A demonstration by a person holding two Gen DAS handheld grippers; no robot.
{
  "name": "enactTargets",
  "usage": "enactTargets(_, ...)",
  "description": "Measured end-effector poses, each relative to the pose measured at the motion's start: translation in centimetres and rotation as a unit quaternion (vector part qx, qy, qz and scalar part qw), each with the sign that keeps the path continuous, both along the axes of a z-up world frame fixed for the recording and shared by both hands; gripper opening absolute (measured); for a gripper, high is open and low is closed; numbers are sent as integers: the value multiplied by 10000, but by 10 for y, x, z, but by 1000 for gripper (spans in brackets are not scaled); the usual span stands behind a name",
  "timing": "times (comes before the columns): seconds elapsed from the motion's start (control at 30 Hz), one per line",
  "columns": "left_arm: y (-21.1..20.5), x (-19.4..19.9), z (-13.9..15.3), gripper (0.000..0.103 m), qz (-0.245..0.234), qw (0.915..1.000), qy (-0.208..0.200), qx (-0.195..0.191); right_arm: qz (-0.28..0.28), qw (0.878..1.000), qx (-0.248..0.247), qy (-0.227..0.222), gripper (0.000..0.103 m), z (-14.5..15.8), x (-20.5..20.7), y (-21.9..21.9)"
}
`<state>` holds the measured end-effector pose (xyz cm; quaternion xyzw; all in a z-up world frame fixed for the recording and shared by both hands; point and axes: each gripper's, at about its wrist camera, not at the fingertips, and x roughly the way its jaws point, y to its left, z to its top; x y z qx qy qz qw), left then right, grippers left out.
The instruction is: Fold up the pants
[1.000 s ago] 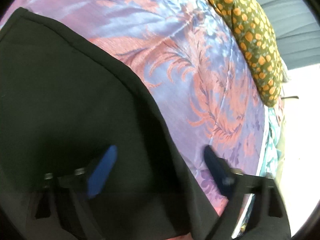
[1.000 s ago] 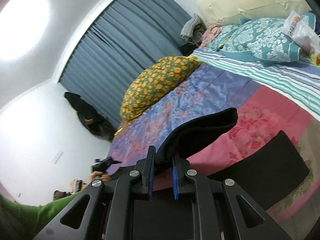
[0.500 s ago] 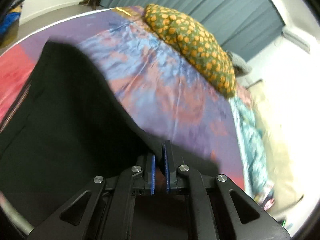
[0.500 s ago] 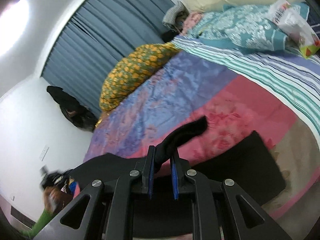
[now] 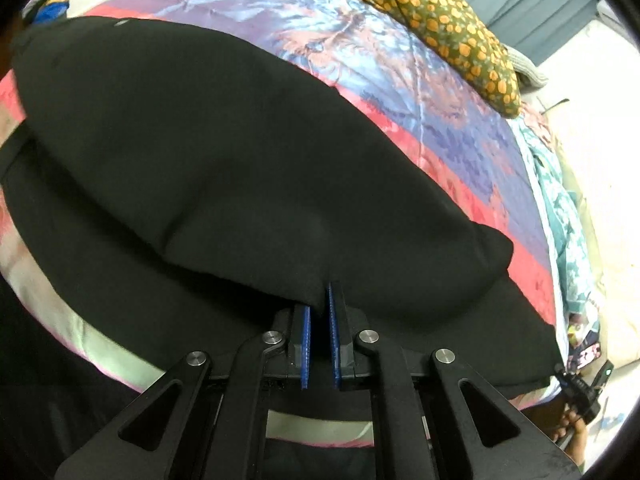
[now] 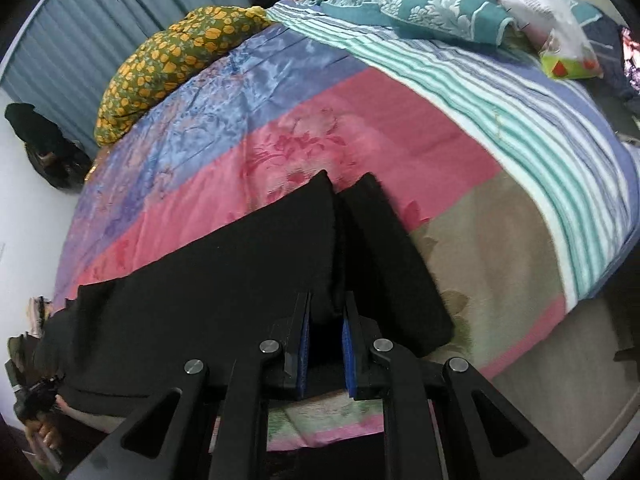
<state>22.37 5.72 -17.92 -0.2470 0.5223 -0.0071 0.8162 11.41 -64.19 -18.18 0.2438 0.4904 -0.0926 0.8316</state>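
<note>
The black pants (image 5: 240,168) lie across the near part of a colourful bedspread (image 5: 400,64). In the left wrist view, my left gripper (image 5: 318,304) is shut on an edge of the pants, and the held layer drapes over the layer beneath. In the right wrist view, my right gripper (image 6: 324,312) is shut on a fold of the pants (image 6: 224,280). The two leg ends (image 6: 376,216) lie side by side on the pink band just beyond its fingers.
An olive pillow with orange spots (image 6: 176,56) lies at the far side of the bed. A teal patterned quilt (image 6: 416,4), a striped blanket (image 6: 520,120) and a plastic bag (image 6: 556,28) lie toward the head. Blue curtains (image 6: 80,40) hang behind. The bed edge runs just below both grippers.
My left gripper shut on the pants edge and pulled it across toward the near bed edge. My right gripper lowered its held fold onto the bed beside the other leg.
</note>
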Motion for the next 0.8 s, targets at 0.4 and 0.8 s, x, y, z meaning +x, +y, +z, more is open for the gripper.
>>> enactTargets(0.4, -21, -22, -7, 6, -417, 9989, 84, 200, -172, 9967, -564, 563, 14, -1, -6, -10)
enactTargets(0.8, -20, -35, -3, 5, -399, 9988, 60, 280, -370, 9963, -364, 691, 14, -9, -10, -13)
